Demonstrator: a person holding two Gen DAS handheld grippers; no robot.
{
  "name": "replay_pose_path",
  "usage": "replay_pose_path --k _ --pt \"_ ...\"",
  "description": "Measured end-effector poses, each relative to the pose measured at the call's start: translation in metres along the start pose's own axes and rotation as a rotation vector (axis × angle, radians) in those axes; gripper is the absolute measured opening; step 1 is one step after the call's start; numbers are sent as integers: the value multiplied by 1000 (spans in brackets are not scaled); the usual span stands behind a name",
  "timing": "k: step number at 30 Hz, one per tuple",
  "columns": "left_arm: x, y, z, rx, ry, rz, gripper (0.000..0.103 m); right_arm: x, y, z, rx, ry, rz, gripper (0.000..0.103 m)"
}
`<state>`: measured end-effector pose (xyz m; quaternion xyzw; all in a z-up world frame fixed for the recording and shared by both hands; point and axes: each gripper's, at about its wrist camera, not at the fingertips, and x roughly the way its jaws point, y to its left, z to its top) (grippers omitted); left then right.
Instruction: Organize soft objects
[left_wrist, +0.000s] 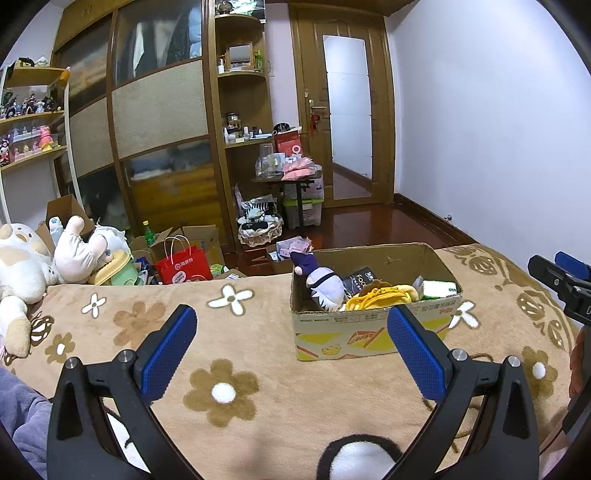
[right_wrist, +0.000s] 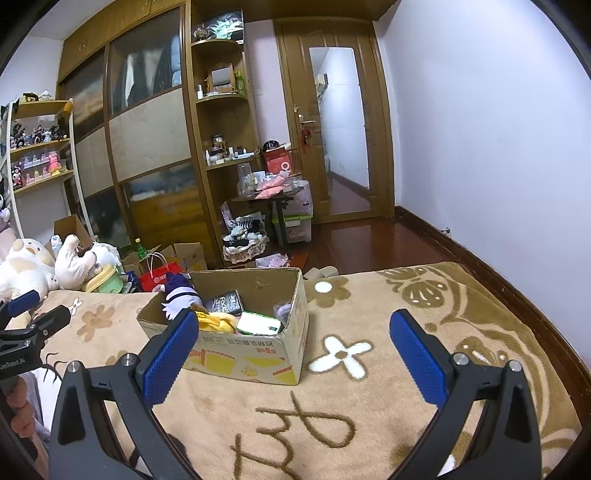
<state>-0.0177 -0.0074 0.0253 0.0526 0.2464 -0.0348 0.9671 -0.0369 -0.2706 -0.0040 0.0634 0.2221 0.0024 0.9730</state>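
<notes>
A cardboard box (left_wrist: 373, 332) (right_wrist: 258, 354) stands on a tan flowered blanket (left_wrist: 258, 369) (right_wrist: 369, 387). Inside lie a purple-and-white plush doll (left_wrist: 321, 280) (right_wrist: 181, 295), a yellow plush (left_wrist: 380, 295) (right_wrist: 218, 319), a black packet (left_wrist: 360, 280) (right_wrist: 225, 302) and a green-white pack (left_wrist: 439, 290) (right_wrist: 258, 323). My left gripper (left_wrist: 291, 321) hovers open in front of the box, empty. My right gripper (right_wrist: 293, 328) hangs open and empty to the right of the box. A black-and-white plush (left_wrist: 354, 458) lies under the left gripper. Large white plush animals (left_wrist: 22, 273) (right_wrist: 26, 266) sit at the far left.
Beyond the bed edge the floor holds a red paper bag (left_wrist: 183, 264) (right_wrist: 159, 277), open cartons, a green bottle (left_wrist: 149, 232) and a lace basket (left_wrist: 258, 229). A wardrobe (left_wrist: 155, 110), shelves and a wooden door (left_wrist: 347, 110) stand behind. A lilac sleeve (left_wrist: 22, 424) is at lower left.
</notes>
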Motion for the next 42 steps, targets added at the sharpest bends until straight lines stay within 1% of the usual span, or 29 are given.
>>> replay_pose_path --k 4,16,42 --pt "0 -1 -1 5 -3 16 102 1 -1 -2 2 9 -1 103" --pt "-1 -1 -2 2 -2 6 102 2 2 -4 -8 17 -13 103" --pt "-1 -1 -3 9 2 -5 102 3 1 -2 -8 18 -11 103"
